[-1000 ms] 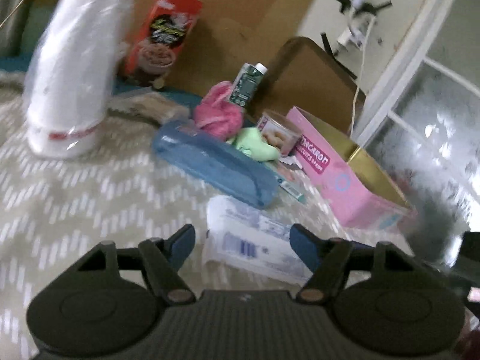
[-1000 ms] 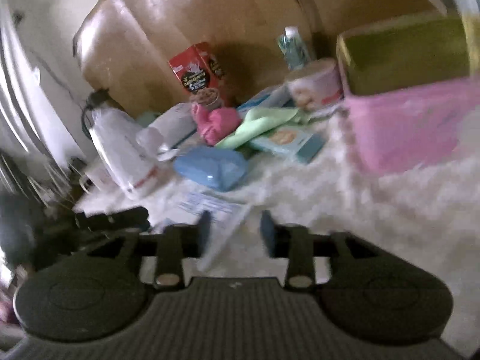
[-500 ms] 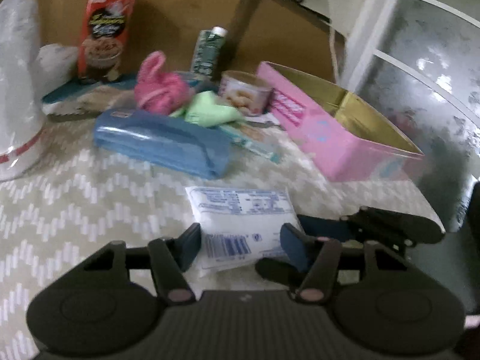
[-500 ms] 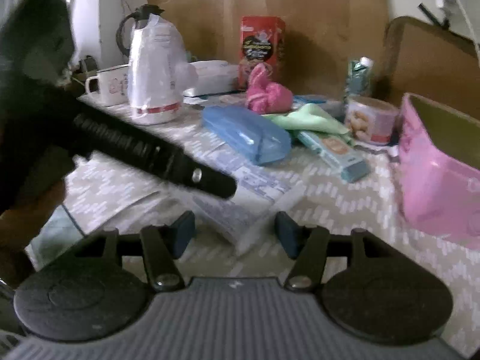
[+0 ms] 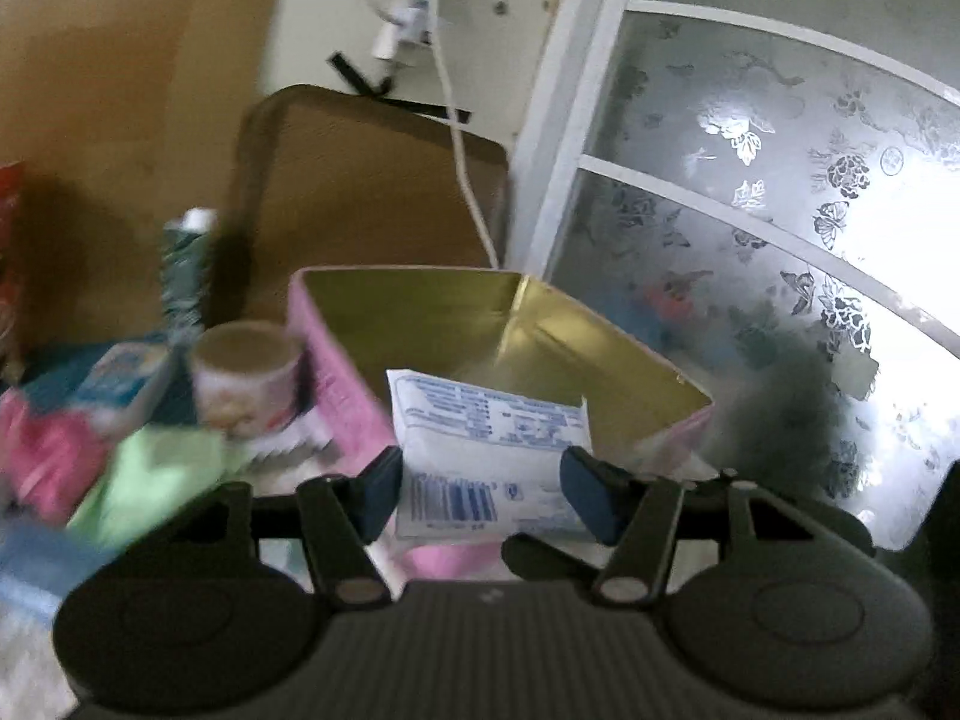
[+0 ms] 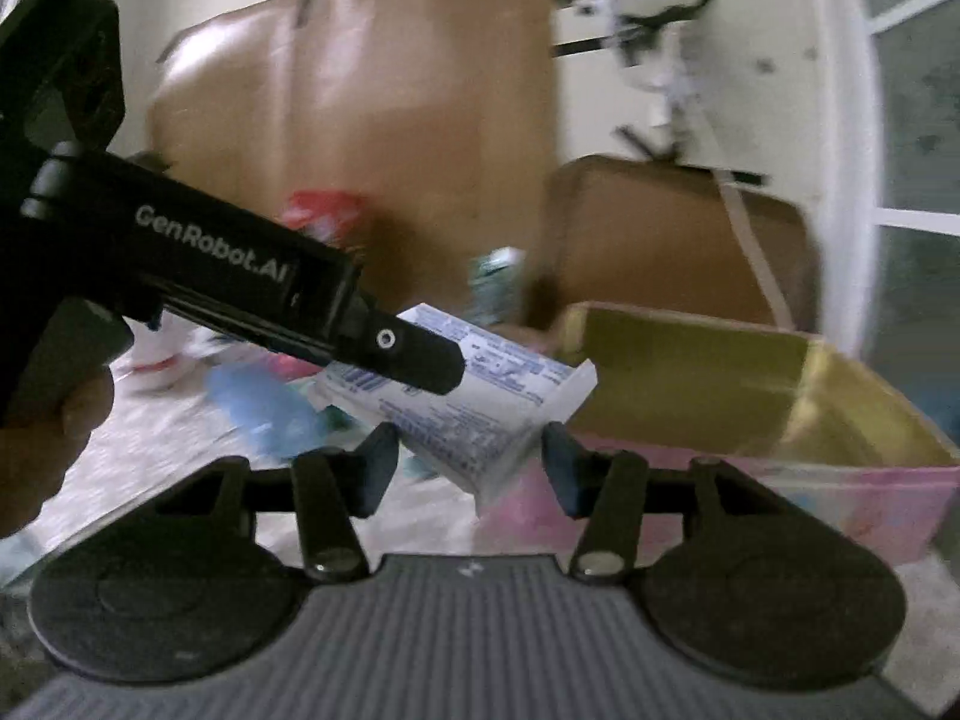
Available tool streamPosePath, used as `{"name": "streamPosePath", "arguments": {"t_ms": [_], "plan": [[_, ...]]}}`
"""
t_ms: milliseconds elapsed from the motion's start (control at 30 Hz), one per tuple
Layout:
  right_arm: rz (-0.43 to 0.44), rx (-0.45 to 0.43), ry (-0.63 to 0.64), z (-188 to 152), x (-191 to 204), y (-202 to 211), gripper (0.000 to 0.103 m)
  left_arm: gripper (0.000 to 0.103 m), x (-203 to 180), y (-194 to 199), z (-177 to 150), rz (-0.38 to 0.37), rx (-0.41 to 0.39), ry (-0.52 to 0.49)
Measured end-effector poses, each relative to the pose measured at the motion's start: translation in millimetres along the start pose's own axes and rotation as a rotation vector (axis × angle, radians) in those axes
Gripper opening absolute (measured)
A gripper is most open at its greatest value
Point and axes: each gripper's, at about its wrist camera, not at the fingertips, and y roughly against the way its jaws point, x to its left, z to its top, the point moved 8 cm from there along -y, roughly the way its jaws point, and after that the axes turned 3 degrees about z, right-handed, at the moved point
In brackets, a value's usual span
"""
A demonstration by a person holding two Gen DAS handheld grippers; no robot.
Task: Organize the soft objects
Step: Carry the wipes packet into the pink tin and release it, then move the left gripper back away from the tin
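A white soft packet with blue print (image 5: pixel 486 438) hangs lifted in front of the open pink box with a gold inside (image 5: pixel 336 360). My left gripper (image 5: pixel 480 498) is shut on it, a pad pressing each side edge. In the right wrist view the same packet (image 6: pixel 480 408) is held tilted by the left gripper's black fingers (image 6: pixel 420 360) just before the pink box (image 6: pixel 750 498). My right gripper (image 6: pixel 471 468) is open below and behind the packet, whose lower corner dips between the fingers without the pads pressing it. A pink soft item (image 5: pixel 48 456) and a green cloth (image 5: pixel 162 468) lie at left.
A round printed tin (image 5: pixel 246 378) and a green bottle (image 5: pixel 186 264) stand left of the box. A blue pouch (image 6: pixel 264 402) lies on the patterned cloth. Brown cardboard backs the table; a frosted glass door (image 5: pixel 750 240) is at right. A person's hand (image 6: pixel 48 456) holds the left gripper.
My left gripper closed on the white packet, lifted it off the cloth and carried it right, up to the pink box. The right gripper swung round towards the box.
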Motion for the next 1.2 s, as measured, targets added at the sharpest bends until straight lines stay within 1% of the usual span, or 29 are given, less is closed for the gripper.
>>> {"name": "streamPosePath", "arguments": {"t_ms": [133, 300, 367, 400, 467, 533, 567, 600, 633, 667, 733, 833, 933, 1000, 1033, 1067, 1100, 1200], "plan": [[-0.068, -0.022, -0.029, 5.7, -37.7, -10.3, 0.056, 0.057, -11.2, -35.8, 14.4, -0.009, 0.014, 0.011], [-0.113, -0.029, -0.051, 7.6, -62.5, -24.1, 0.056, 0.057, -16.8, -64.8, 23.2, 0.002, 0.024, 0.009], [-0.127, -0.029, -0.059, 7.9, -70.9, -31.1, 0.056, 0.059, -18.8, -76.8, 27.8, 0.019, 0.020, -0.001], [-0.134, -0.029, -0.063, 7.9, -75.1, -34.1, 0.056, 0.063, -18.8, -83.6, 30.7, 0.033, 0.016, -0.005], [-0.160, -0.028, -0.057, 7.6, -84.5, -44.3, 0.056, 0.064, -16.3, -99.7, 36.4, 0.067, 0.016, -0.005], [-0.216, -0.022, -0.041, 7.7, -97.3, -60.9, 0.057, 0.065, -10.4, -112.2, 38.1, 0.095, 0.036, 0.012], [-0.258, -0.004, -0.036, 5.8, -104.7, -70.8, 0.057, 0.065, -6.1, -113.8, 37.7, 0.109, 0.042, 0.033], [-0.287, 0.022, -0.036, 3.5, -110.5, -78.6, 0.057, 0.065, -2.6, -110.7, 36.7, 0.108, 0.039, 0.055], [-0.299, 0.037, -0.055, 1.0, -114.4, -80.7, 0.057, 0.065, -1.0, -104.7, 35.2, 0.092, 0.030, 0.067], [-0.293, 0.037, -0.082, -0.4, -116.1, -78.4, 0.057, 0.065, 0.4, -96.8, 33.3, 0.080, 0.017, 0.070], [-0.263, 0.011, -0.130, -1.0, -114.9, -68.9, 0.057, 0.065, 3.8, -78.6, 28.2, 0.076, -0.007, 0.074], [-0.265, -0.023, -0.147, 0.0, -106.2, -53.5, 0.057, 0.065, 11.3, -41.5, 14.1, 0.045, -0.051, 0.096], [-0.227, -0.099, -0.182, 6.3, -90.3, -33.6, 0.055, 0.065, 25.9, -1.9, -10.9, 0.044, -0.070, 0.108], [-0.184, -0.145, -0.183, 10.7, -72.1, -22.5, 0.046, 0.065, 43.5, 23.2, -33.8, 0.075, -0.066, 0.114], [-0.155, -0.153, -0.179, 12.4, -63.8, -21.9, 0.043, 0.065, 53.3, 33.2, -44.7, 0.101, -0.058, 0.118], [-0.122, -0.153, -0.172, 13.5, -52.6, -20.5, 0.035, 0.065, 66.8, 44.8, -58.5, 0.143, -0.045, 0.126], [-0.079, -0.148, -0.166, 14.4, -39.8, -21.0, 0.029, 0.065, 79.0, 53.4, -69.3, 0.178, -0.033, 0.138], [0.052, -0.102, -0.143, 15.0, -2.4, -31.0, 0.028, 0.065, 122.6, 81.8, -97.7, 0.282, -0.002, 0.216]]}}
